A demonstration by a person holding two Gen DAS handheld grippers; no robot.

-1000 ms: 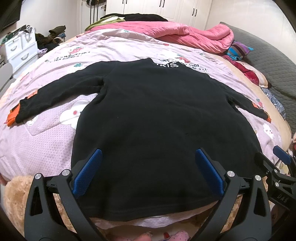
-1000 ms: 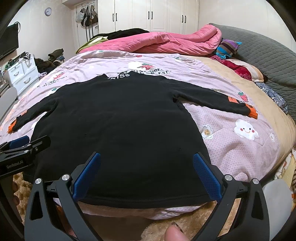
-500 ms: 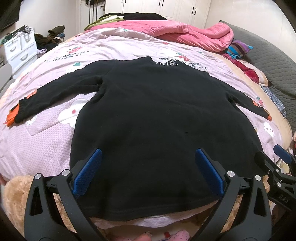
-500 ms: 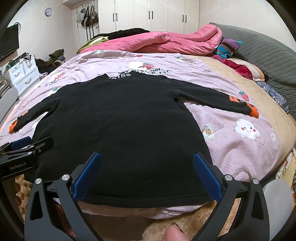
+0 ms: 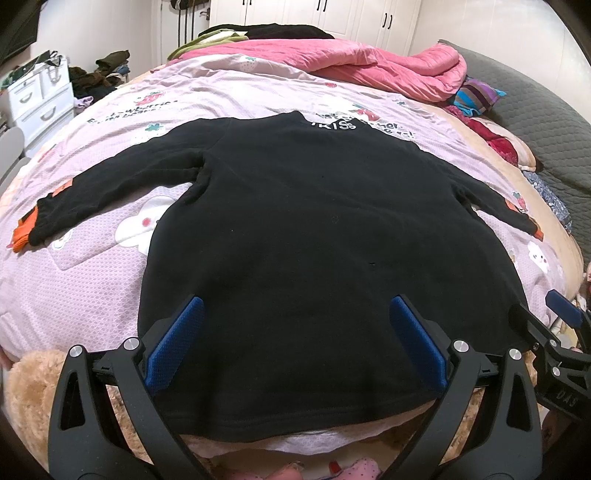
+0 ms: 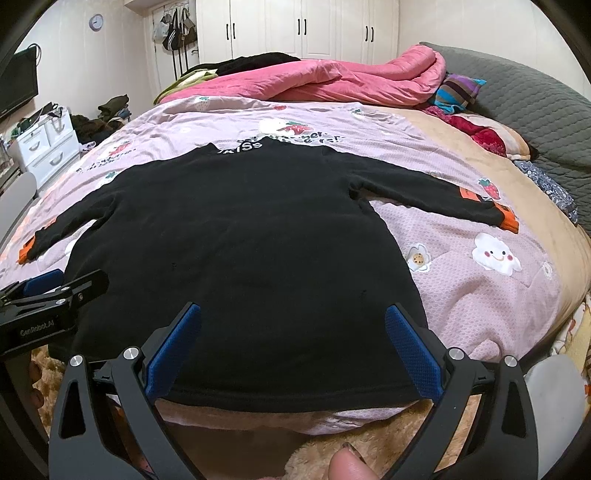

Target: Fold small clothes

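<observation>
Across the near half of a pink quilted bedspread printed with clouds and strawberries (image 5: 92, 273) (image 6: 480, 295) lies a black long-sleeved fleece top with orange cuffs (image 5: 314, 258) (image 6: 240, 251), spread flat with both sleeves stretched out to the sides and its hem toward the cameras. White lettering shows at its collar, on the far side.

Just above the hem hangs the left gripper (image 5: 295, 343) (image 6: 55, 291), its blue-padded fingers (image 5: 173, 347) spread wide and holding nothing; whether the pads touch the cloth cannot be told. The right gripper (image 6: 291, 347) (image 5: 554, 325) sits the same way over the hem's right part, jaws wide apart and empty. In the left wrist view the right gripper shows at the right edge, beside the hem corner; in the right wrist view the left gripper shows at the left edge, by the other hem corner.

A fingertip (image 6: 347, 465) pokes up at the bottom of the right wrist view. Tan fluffy fabric (image 5: 26, 391) (image 6: 388, 443) lies under the bedspread's near edge.

At the far end of the bed a crumpled pink duvet (image 5: 351, 62) (image 6: 332, 81) is heaped, with a striped cushion (image 5: 476, 96) (image 6: 458, 92) beside it and a grey quilted headboard (image 5: 546, 122) (image 6: 524, 92) along the right. White wardrobe doors (image 6: 295, 26) stand behind, and a white chest of drawers (image 5: 37, 103) (image 6: 48, 147) stands at the left.
</observation>
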